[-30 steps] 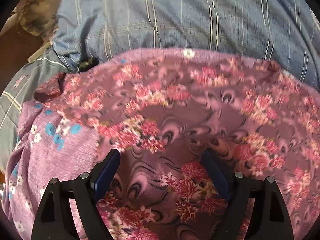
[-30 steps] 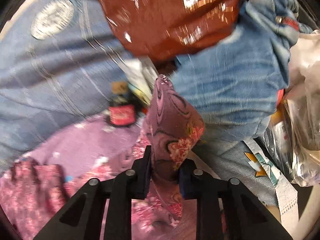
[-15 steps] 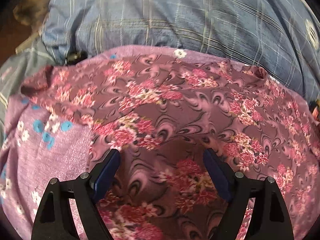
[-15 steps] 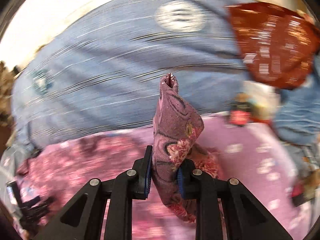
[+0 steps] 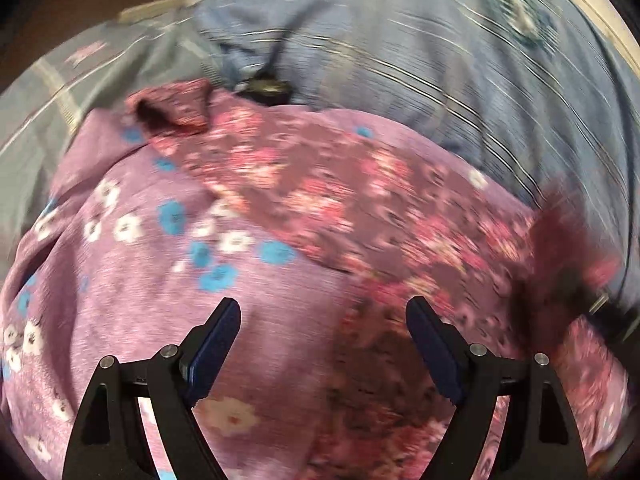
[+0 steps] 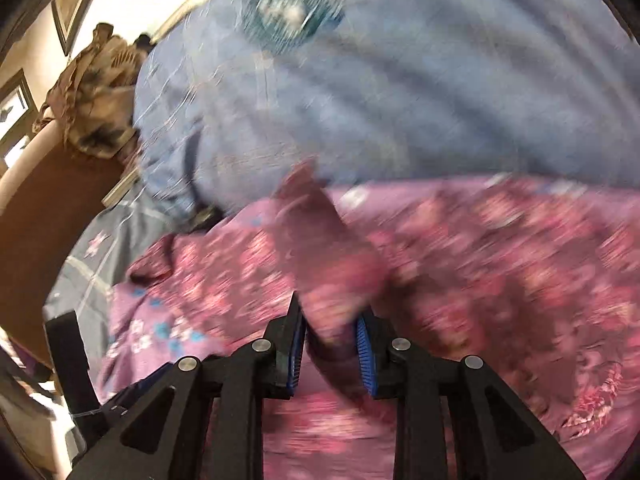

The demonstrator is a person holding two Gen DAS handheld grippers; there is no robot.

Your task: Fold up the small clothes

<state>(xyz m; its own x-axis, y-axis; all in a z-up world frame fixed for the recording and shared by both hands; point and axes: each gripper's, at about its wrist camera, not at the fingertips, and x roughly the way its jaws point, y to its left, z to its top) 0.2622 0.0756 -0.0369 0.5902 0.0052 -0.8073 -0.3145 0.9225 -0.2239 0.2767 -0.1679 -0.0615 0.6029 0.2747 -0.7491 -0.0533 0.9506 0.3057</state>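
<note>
Both views are pretty smeared, but my right gripper [image 6: 330, 334] is pinching a fold of the floral garment [image 6: 460, 248] on the bedspread [image 5: 420, 60], while my left gripper [image 5: 323, 314] hangs wide over it.

A home bedroom: a blue striped bedsheet with a round teal emblem [image 6: 294, 12] covers a bed, and a lilac cloth with blue and white flowers [image 5: 168, 248] lies spread on it. Framed pictures [image 6: 16, 104] hang on the pale wall, above a curved brown wooden bed end [image 6: 44, 200] draped with a brown patterned cloth [image 6: 94, 104].
</note>
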